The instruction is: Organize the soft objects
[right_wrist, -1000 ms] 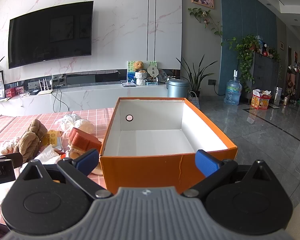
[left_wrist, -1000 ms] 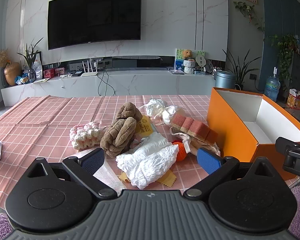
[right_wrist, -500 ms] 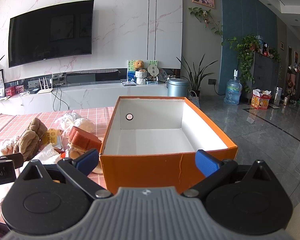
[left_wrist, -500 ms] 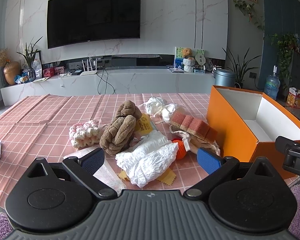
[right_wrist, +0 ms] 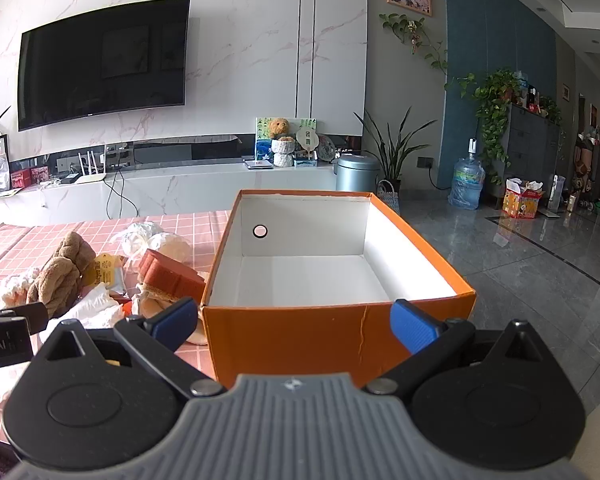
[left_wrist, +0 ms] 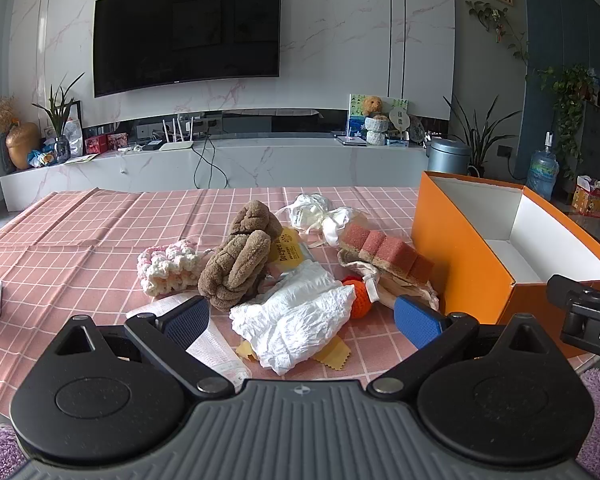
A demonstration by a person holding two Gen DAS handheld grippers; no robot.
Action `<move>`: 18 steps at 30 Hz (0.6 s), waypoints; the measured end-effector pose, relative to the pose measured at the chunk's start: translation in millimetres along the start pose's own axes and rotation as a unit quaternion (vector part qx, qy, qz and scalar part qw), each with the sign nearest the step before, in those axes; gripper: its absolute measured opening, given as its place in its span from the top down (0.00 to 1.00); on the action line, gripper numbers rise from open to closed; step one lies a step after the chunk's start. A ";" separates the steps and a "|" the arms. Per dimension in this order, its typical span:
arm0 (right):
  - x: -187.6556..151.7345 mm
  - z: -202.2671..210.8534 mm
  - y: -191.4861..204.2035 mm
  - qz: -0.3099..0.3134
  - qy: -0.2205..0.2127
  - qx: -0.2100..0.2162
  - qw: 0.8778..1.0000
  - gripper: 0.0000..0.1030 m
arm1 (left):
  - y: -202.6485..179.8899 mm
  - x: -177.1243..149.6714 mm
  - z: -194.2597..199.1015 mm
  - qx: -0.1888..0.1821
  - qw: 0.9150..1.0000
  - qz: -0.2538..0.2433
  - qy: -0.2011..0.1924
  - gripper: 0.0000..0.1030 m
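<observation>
Left tool (left_wrist: 302, 316), spread wide and holding nothing, sits slightly closer to the white cloth (left_wrist: 296, 320) at lower centre than before. Right tool (right_wrist: 294, 322), likewise wide, remains before the empty orange box (right_wrist: 340, 332); the pile is unmoved.

one orange box (left_wrist: 460, 256), two brown plush bundles (left_wrist: 236, 272), one pink-white crochet piece (left_wrist: 166, 266), one red sponge (left_wrist: 384, 246), one white crumpled cloth (left_wrist: 296, 320) and one orange ball (left_wrist: 360, 300) are counted.
</observation>
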State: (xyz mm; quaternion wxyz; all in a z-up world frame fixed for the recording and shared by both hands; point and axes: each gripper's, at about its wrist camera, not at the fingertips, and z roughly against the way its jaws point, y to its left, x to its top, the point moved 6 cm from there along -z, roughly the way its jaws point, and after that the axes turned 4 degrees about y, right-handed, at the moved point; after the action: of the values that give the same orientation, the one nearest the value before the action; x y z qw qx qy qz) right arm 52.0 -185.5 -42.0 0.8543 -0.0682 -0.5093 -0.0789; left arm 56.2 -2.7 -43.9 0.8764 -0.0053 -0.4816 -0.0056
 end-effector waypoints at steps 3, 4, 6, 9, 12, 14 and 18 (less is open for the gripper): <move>0.0 0.5 0.3 0.002 0.000 0.000 1.000 0.02 | -0.1 -0.7 -0.4 0.000 1.000 0.000 0.000 0.00; 0.5 0.1 0.7 0.002 0.001 0.000 1.000 0.02 | -0.2 -0.3 -0.3 0.000 1.000 0.000 0.000 0.00; 0.7 -0.1 1.3 0.003 0.001 0.001 1.000 0.02 | -0.1 0.1 -0.2 0.000 1.000 0.000 0.000 0.00; 0.8 0.0 1.4 0.004 0.001 0.000 1.000 0.02 | -0.1 0.1 -0.2 0.000 1.000 0.000 0.000 0.00; 0.4 0.2 1.3 0.004 0.002 0.000 1.000 0.02 | -0.3 -0.5 -0.7 0.000 1.000 0.000 0.000 0.00; 0.3 0.1 1.6 0.004 0.002 0.001 1.000 0.02 | -0.2 0.2 -0.3 0.000 1.000 0.000 0.001 0.00; 0.1 0.7 2.5 0.005 0.004 0.001 1.000 0.02 | -2.8 0.3 1.2 -0.002 1.000 -0.001 0.003 0.00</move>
State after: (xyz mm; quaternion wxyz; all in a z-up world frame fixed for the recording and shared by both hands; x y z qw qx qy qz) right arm 51.9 -182.9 -41.7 0.8568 -0.0698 -0.5055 -0.0740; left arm 55.3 -5.6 -43.0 0.8779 -0.0070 -0.4788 -0.0071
